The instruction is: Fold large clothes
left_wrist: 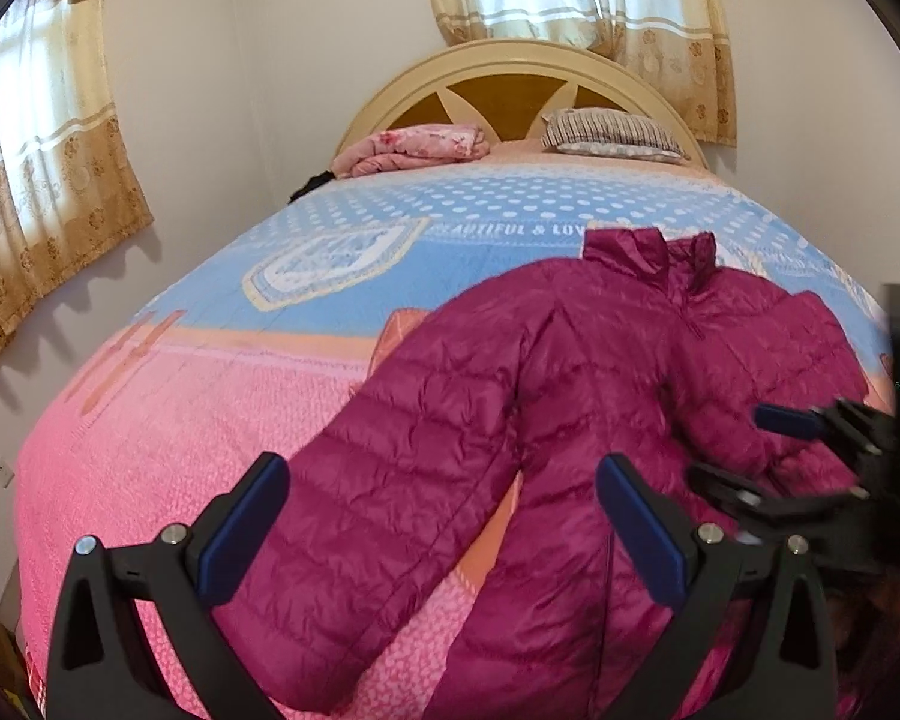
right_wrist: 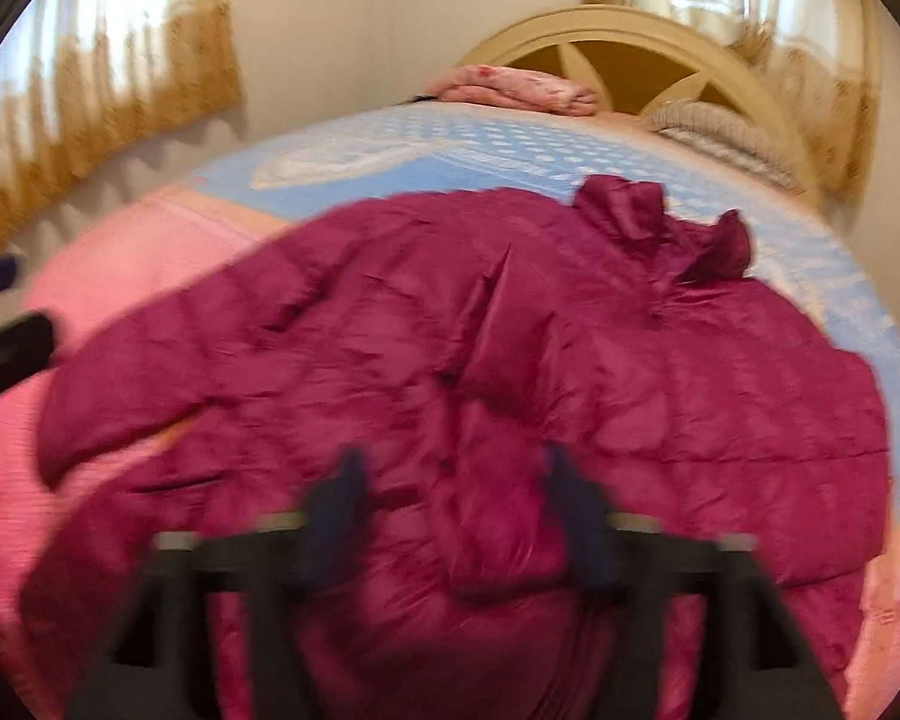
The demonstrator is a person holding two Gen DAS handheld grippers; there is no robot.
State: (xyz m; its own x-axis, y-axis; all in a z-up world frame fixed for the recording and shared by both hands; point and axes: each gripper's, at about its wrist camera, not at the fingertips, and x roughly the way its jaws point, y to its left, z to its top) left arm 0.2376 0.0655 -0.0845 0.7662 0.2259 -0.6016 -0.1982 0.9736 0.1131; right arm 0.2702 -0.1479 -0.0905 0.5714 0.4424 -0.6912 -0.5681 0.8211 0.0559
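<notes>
A magenta quilted puffer jacket (left_wrist: 600,396) lies front up on the bed, collar toward the headboard. Its left sleeve (left_wrist: 378,516) stretches down toward the bed's foot. My left gripper (left_wrist: 444,480) is open above that sleeve and holds nothing. In the right wrist view the jacket (right_wrist: 510,372) fills the middle and the picture is blurred. My right gripper (right_wrist: 456,480) has its jaws apart with the folded right sleeve cuff (right_wrist: 504,552) between them; whether they touch it is unclear. The right gripper also shows in the left wrist view (left_wrist: 810,426), over the jacket's right side.
The bed (left_wrist: 180,408) has a pink and blue patterned cover. A folded pink blanket (left_wrist: 414,150) and a striped pillow (left_wrist: 612,132) lie by the cream headboard (left_wrist: 510,60). Curtained windows (left_wrist: 36,192) are on the left and back walls.
</notes>
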